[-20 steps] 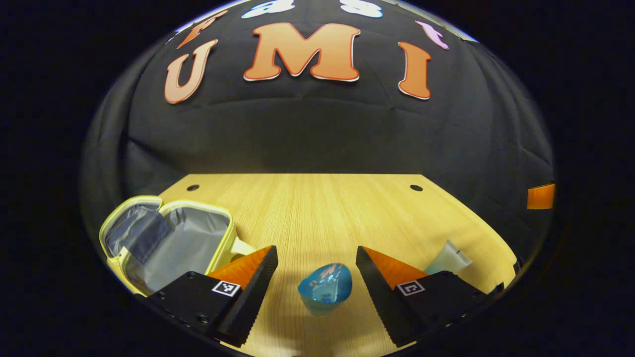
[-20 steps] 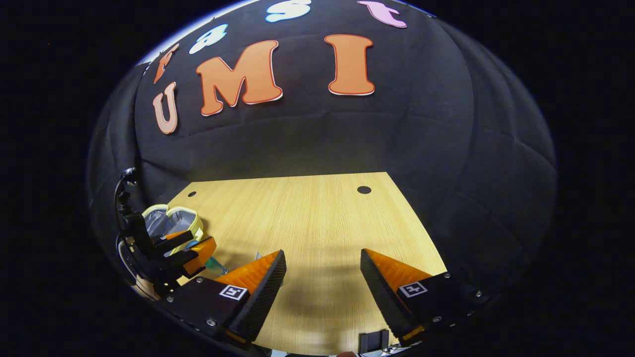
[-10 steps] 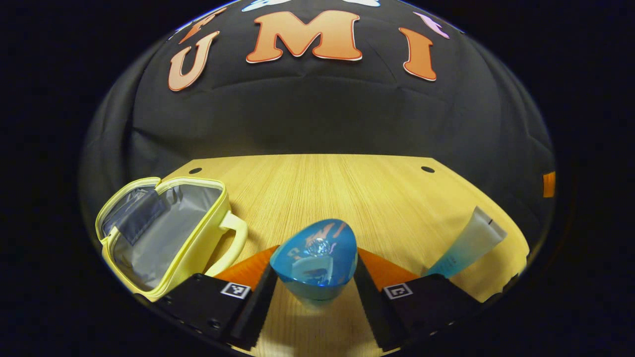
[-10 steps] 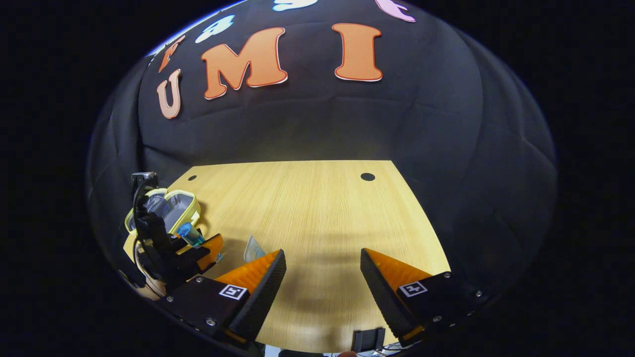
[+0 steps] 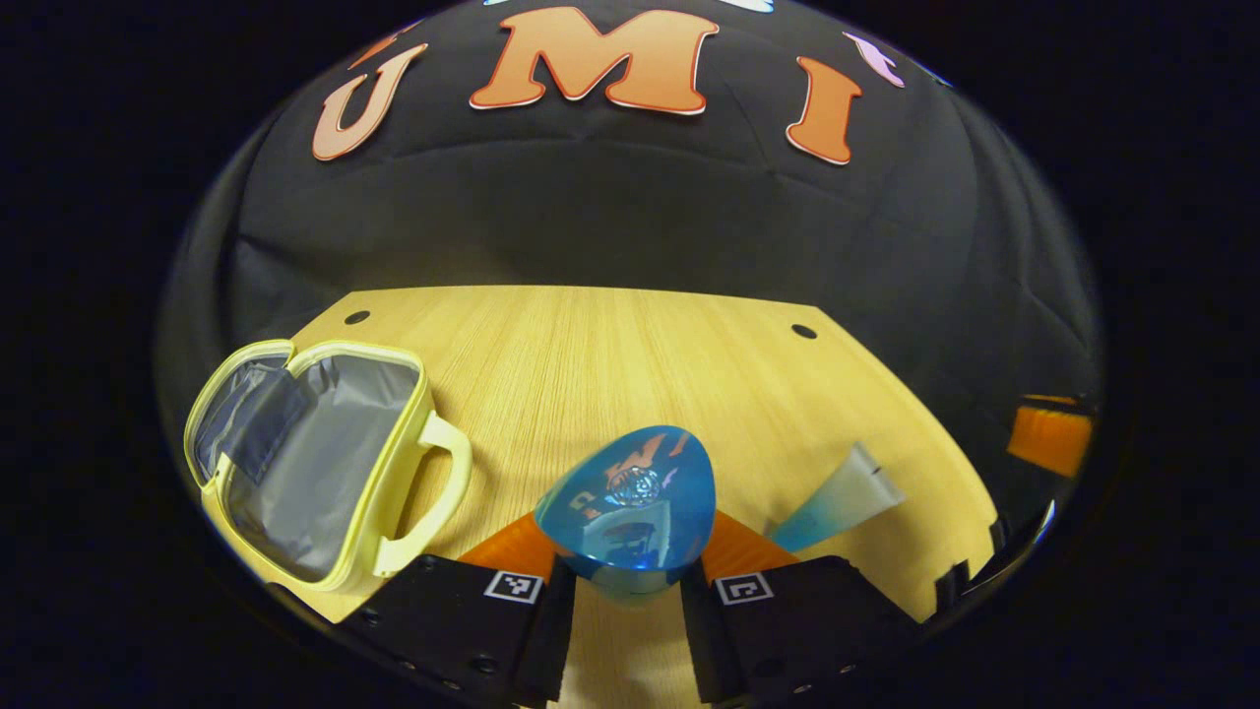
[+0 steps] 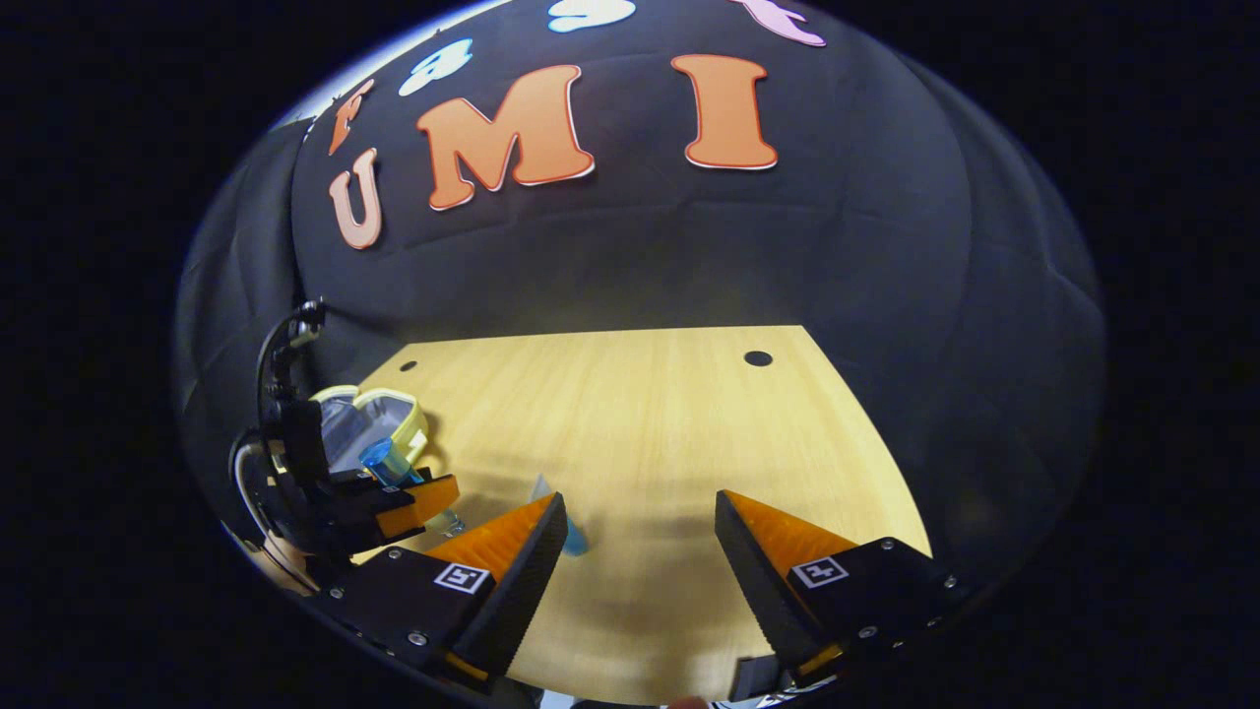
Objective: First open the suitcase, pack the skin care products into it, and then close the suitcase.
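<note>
The yellow suitcase (image 5: 335, 463) lies open on the wooden table (image 5: 630, 364) at the left, its grey lining and a dark pocket showing. My left gripper (image 5: 622, 571) is shut on a blue bottle (image 5: 630, 502), held above the table to the right of the case. A pale blue tube (image 5: 837, 497) lies on the table to the right. In the right gripper view, my right gripper (image 6: 640, 532) stands open over bare wood, with the left gripper (image 6: 404, 497), the blue bottle (image 6: 379, 461) and the suitcase (image 6: 369, 418) off to its left and the tube (image 6: 556, 507) partly hidden behind its left finger.
The black cloth wall closes the table's far side. Two small round holes (image 5: 804, 331) mark the tabletop's far corners. The table's right edge runs near the tube, with an orange object (image 5: 1048, 438) beyond it. Bare wood stretches across the middle and far part.
My left gripper closed on the blue bottle and lifted it off the table, drifting slightly toward the case. The right gripper stayed open, shifting only a little.
</note>
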Action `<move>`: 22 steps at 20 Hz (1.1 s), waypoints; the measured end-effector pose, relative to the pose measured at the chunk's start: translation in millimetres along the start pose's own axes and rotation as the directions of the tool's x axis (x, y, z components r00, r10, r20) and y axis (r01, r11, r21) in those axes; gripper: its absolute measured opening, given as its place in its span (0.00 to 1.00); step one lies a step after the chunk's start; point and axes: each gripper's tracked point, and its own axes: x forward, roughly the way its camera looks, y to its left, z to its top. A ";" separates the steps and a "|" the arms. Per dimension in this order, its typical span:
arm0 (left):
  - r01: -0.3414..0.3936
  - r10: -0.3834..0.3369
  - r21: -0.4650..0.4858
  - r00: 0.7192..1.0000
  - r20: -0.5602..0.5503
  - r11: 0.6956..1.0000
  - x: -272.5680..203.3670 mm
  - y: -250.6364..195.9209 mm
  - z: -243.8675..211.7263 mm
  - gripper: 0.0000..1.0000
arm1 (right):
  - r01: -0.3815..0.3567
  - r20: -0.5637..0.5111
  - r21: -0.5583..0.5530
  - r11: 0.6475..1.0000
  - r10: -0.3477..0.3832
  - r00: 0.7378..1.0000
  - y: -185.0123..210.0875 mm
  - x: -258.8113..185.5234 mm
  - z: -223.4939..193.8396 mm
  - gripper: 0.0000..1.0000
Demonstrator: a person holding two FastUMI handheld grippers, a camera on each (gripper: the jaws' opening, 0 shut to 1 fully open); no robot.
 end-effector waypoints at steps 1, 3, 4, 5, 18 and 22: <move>0.016 -0.016 -0.005 1.000 -0.007 1.000 -11.4 -2.3 6.3 0.49 | -0.026 0.008 -0.006 1.000 0.026 1.000 11.7 4.6 -0.1 0.96; 0.043 -0.044 -0.018 0.999 -0.021 0.999 -35.9 -6.7 17.4 0.49 | -0.066 0.013 -0.039 0.997 0.067 0.998 31.9 15.6 -5.7 0.96; 0.050 -0.050 -0.023 0.998 -0.023 0.998 -48.7 -7.0 22.3 0.50 | -0.087 0.009 -0.056 0.995 0.087 0.996 40.8 23.0 -11.5 0.96; 0.050 -0.051 -0.023 0.998 -0.022 0.998 -62.7 -5.2 25.5 0.49 | -0.107 -0.007 -0.069 0.992 0.107 0.994 49.0 29.9 -17.9 0.96; -0.070 0.070 0.006 0.991 -0.110 0.998 -152.4 56.3 -10.0 0.49 | -0.125 -0.260 -0.102 0.987 0.095 0.961 51.9 124.0 -110.8 0.85; -0.064 0.063 -0.005 0.991 -0.121 0.998 -158.7 67.1 -13.0 0.49 | -0.119 -0.292 -0.084 0.989 0.090 0.952 58.5 142.4 -127.5 0.72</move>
